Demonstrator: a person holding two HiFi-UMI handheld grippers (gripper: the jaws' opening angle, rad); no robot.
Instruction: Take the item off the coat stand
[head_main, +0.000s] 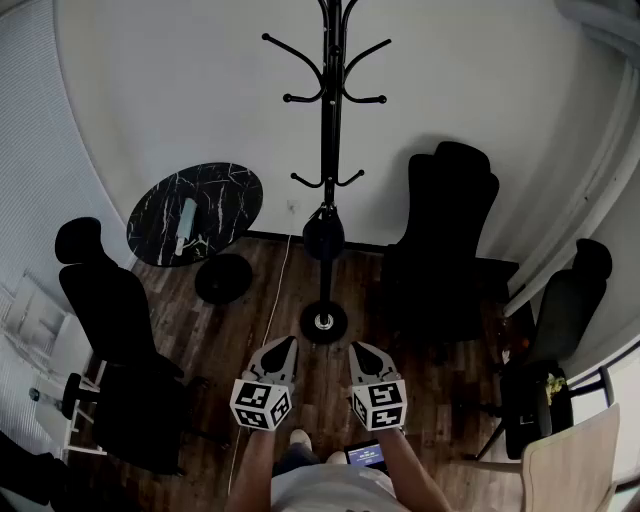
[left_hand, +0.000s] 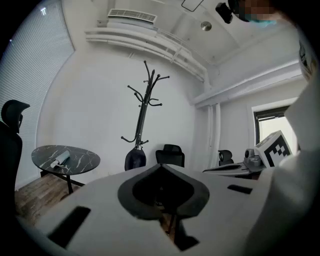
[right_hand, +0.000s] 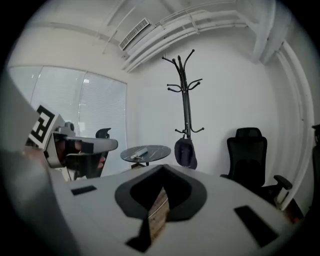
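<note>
The black coat stand (head_main: 328, 150) rises in front of me against the white wall, its round base (head_main: 323, 322) on the wood floor. A dark, rounded item (head_main: 323, 235) hangs from a low hook on its pole. The left gripper view shows the item (left_hand: 135, 159) far ahead, and so does the right gripper view, where the item (right_hand: 185, 152) hangs beneath the stand (right_hand: 185, 95). My left gripper (head_main: 285, 346) and right gripper (head_main: 358, 350) are held side by side, short of the base and well away from the item. Both are shut with nothing between the jaws.
A round black marble table (head_main: 195, 212) with a pale object (head_main: 186, 225) on it stands left of the stand. Black office chairs sit at the right (head_main: 445, 240), far right (head_main: 565, 310) and left (head_main: 110, 300). A white cable (head_main: 272, 300) runs across the floor.
</note>
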